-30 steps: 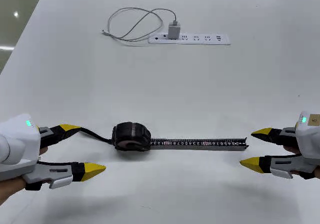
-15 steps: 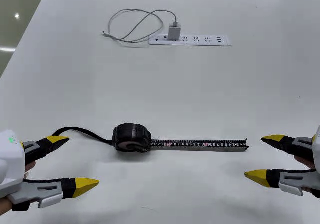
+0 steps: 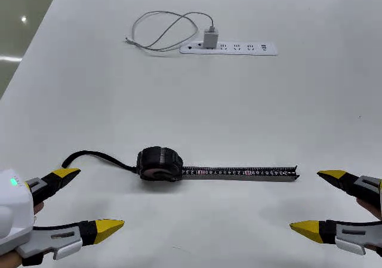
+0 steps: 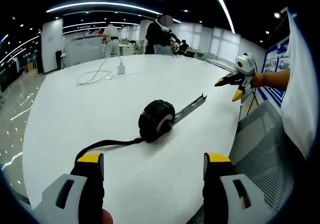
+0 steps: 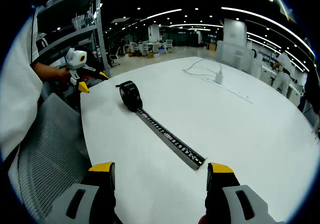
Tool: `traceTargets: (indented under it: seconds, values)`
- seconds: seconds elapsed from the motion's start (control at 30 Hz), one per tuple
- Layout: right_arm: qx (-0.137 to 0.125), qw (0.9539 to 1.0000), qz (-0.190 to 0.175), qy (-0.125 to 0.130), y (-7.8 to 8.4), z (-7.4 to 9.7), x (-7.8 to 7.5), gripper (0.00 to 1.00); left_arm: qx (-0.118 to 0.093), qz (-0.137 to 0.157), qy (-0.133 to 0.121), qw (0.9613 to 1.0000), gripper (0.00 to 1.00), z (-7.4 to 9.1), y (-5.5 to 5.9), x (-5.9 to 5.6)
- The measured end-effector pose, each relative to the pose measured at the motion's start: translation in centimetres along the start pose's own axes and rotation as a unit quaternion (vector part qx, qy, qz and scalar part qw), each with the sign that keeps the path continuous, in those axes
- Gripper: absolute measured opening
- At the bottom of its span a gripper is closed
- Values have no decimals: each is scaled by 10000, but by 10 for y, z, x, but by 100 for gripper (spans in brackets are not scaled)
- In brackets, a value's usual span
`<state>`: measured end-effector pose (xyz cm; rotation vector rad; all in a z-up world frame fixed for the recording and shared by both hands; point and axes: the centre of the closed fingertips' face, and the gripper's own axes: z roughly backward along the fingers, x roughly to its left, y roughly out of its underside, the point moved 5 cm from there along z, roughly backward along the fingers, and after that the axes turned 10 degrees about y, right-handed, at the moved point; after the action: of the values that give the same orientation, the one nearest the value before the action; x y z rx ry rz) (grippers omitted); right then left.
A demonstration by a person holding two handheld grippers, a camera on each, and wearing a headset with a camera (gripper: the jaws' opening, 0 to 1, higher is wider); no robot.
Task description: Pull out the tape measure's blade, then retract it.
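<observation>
The tape measure (image 3: 159,163), blade (image 3: 239,172) extended, was laid on the tabletop (image 3: 239,101); left tool (image 3: 96,198) and right tool (image 3: 308,200) were held wide open, empty.

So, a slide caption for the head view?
Tape measure, blade extended, lying on a white table between the open left gripper and right gripper.

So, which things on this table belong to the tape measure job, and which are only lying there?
For the job:
tape measure
blade, pulled out and lying flat
strap
left gripper and right gripper, jaws open, touching nothing

Just lying about:
power strip
charger, plugged into it
cable
</observation>
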<state>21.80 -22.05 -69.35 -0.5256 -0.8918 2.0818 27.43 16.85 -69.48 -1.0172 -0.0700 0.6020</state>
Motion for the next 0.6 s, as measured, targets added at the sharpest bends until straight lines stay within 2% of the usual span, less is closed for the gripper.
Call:
traceTargets:
  seconds: [0.33,0.6]
  values:
    - [-23,9999,-103,-15,5,3,6,83,-111,-21,-140,9998,89,-1,2,-4]
    - [-29,10000,-31,-37,8,4,9,91,-184,-16,-208,9996,95,2,6,-8]
